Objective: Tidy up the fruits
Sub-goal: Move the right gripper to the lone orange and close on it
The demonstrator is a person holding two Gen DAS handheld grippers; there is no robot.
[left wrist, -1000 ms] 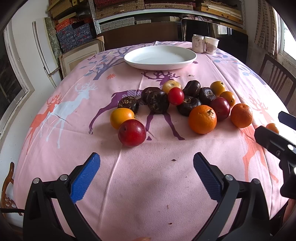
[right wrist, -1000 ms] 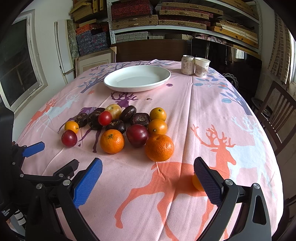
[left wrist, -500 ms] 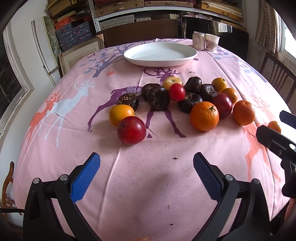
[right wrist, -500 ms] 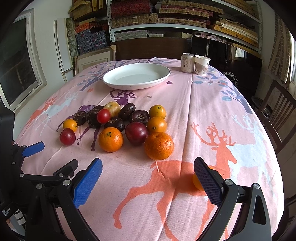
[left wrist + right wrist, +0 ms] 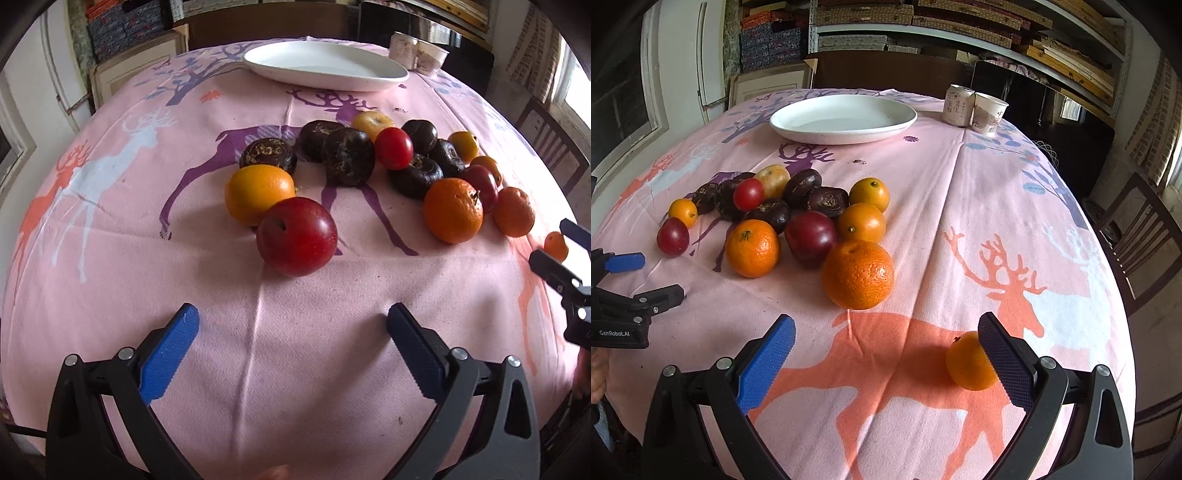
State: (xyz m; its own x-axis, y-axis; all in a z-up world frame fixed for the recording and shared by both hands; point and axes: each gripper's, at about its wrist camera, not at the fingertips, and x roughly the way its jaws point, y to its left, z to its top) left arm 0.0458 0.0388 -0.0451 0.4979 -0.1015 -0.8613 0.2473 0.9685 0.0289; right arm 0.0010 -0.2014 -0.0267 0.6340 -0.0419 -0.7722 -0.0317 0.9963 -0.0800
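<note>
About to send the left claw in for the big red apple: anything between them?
Nothing visible. Only bare pink tablecloth lies between the open left claw and the red apple; an orange touches its far side.

The tablecloth (image 5: 960,206) is pink, printed with orange, white and purple deer and blue-purple trees. At the upper middle of the frame sits a plain white plate (image 5: 843,119). The fruit at middle left mixes bright orange oranges (image 5: 857,274), dark red plums (image 5: 811,236), a red tomato (image 5: 748,194) and dark brown-purple fruits (image 5: 827,201). Both grippers' pads (image 5: 766,363) are blue on black frames.
</note>
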